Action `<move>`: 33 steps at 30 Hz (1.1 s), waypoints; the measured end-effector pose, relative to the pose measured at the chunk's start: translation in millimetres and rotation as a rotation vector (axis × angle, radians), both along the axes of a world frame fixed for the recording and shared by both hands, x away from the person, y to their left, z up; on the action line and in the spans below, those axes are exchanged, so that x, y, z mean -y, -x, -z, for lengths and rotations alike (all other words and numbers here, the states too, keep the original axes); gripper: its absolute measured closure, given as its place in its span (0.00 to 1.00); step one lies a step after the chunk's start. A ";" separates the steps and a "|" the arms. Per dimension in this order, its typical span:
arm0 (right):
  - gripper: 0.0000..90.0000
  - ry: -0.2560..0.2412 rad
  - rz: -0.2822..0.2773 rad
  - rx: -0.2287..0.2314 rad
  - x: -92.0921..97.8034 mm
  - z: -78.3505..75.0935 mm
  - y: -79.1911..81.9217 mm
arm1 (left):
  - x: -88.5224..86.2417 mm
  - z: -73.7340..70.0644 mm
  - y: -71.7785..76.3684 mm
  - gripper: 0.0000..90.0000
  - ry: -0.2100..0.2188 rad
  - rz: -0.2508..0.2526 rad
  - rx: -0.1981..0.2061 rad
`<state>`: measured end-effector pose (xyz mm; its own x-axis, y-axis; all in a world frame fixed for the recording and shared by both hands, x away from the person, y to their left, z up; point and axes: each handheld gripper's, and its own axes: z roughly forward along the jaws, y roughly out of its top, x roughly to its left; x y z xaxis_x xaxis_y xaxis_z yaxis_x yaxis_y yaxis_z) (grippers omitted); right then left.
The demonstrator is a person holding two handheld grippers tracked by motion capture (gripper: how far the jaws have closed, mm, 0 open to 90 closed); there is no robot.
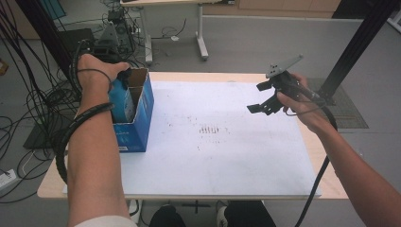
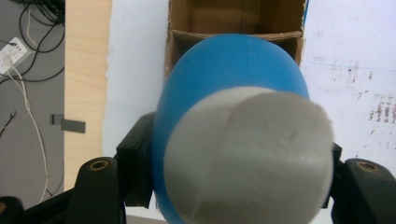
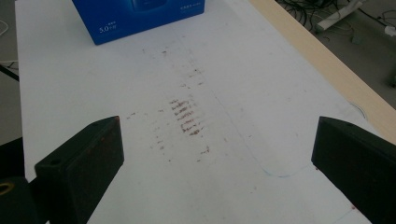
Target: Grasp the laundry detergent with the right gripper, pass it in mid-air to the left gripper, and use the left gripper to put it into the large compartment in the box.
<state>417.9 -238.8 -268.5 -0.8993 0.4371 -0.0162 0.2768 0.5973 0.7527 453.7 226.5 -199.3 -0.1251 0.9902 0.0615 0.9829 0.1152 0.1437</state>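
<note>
Item: blue bottle (image 2: pixel 224 84) with grey cap (image 2: pixel 250 156), over box.
My left gripper (image 1: pixel 124 78) clamps it above the blue carton (image 1: pixel 137 127)'s open compartment; my right gripper (image 1: pixel 265 97) hangs empty, jaws wide, over the white mat (image 1: pixel 213 156).

Left gripper (image 1: pixel 124 78) mostly hidden behind hand (image 1: pixel 94 71) and box (image 1: pixel 135 111) rim in high view; jaw tips not visible there. Bottle (image 2: pixel 233 130) fills the left gripper view close up, lower end cut off by bottom edge, cap blurred. It blocks most of the box interior, contents can't tell. Box cut by top edge in right gripper view, print too small to read.
</note>
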 end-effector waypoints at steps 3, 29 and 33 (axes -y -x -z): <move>0.03 0.003 0.003 0.000 0.3 0.1 -0.1 | -0.1 7.6 -0.6 0.40 0.002 0.003 -0.005; 0.03 0.020 0.007 -0.015 -9.0 9.1 -1.8 | -1.9 67.0 -1.9 0.40 -0.004 0.047 -0.019; 0.03 0.023 0.006 -0.015 -9.3 10.4 -2.7 | -1.6 72.2 -2.5 0.40 0.000 0.050 -0.024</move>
<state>420.7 -229.5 -278.8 -0.8971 0.4417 -0.0128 0.2913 0.6128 0.7345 456.2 228.1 -271.5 -0.0741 0.9952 0.0636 0.9906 0.0660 0.1201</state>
